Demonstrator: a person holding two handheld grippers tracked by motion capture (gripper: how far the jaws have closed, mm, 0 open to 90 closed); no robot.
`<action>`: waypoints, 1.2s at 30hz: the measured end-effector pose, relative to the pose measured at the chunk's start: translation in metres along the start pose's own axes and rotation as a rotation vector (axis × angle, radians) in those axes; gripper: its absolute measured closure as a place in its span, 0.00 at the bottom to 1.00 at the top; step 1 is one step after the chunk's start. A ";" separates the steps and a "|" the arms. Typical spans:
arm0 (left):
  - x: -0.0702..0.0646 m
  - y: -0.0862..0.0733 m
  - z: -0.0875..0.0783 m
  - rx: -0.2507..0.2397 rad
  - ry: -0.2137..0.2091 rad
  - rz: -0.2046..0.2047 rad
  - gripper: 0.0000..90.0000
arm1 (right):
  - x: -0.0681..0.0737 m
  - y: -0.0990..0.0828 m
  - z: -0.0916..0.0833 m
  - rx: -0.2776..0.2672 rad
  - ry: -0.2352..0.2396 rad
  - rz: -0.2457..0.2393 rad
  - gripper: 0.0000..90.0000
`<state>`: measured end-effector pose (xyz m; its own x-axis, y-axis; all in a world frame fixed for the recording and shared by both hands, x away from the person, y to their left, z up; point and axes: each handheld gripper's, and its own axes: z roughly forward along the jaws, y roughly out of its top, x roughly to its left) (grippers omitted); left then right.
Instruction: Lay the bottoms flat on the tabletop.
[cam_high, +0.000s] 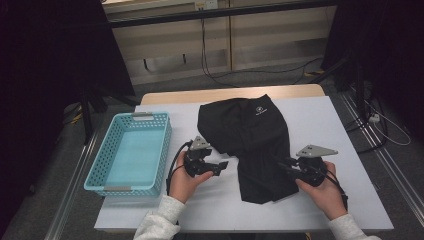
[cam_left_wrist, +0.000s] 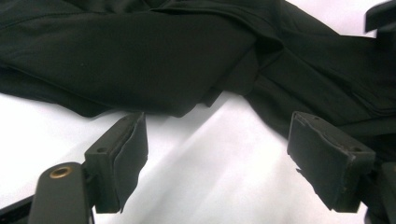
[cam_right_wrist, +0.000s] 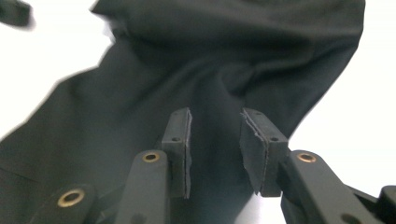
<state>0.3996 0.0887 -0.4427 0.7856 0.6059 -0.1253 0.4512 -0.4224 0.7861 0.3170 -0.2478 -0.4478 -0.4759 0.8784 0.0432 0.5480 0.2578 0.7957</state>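
A black garment (cam_high: 250, 135) with a small white logo (cam_high: 259, 110) lies crumpled on the white table top (cam_high: 320, 125). My left gripper (cam_high: 223, 166) is held just left of the garment's lower part, its jaws wide apart over bare table. In the left gripper view (cam_left_wrist: 217, 154) the cloth (cam_left_wrist: 140, 56) lies just beyond the pads, apart from them. My right gripper (cam_high: 280, 162) sits at the garment's right side, pointing left over the fabric. In the right gripper view (cam_right_wrist: 215, 140) its jaws stand a little apart above the cloth (cam_right_wrist: 210, 60), with nothing pinched between the pads.
A light blue plastic basket (cam_high: 167, 145) stands on the left of the table, close to the left hand. Bare white table lies right of the garment and along the front edge. Cables run over the floor behind the table.
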 end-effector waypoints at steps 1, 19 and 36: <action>0.000 0.000 0.000 0.001 -0.001 -0.001 0.23 | 0.000 -0.001 0.004 0.015 -0.008 -0.005 0.72; -0.001 0.000 0.001 0.001 -0.006 0.003 0.23 | -0.032 0.004 0.015 0.028 -0.075 0.006 0.98; -0.024 0.001 0.006 0.008 -0.074 0.040 0.23 | -0.025 -0.005 -0.006 0.002 -0.085 -0.008 0.44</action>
<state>0.3836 0.0701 -0.4422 0.8322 0.5368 -0.1387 0.4220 -0.4512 0.7864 0.3219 -0.2737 -0.4493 -0.4198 0.9075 -0.0146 0.5457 0.2652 0.7949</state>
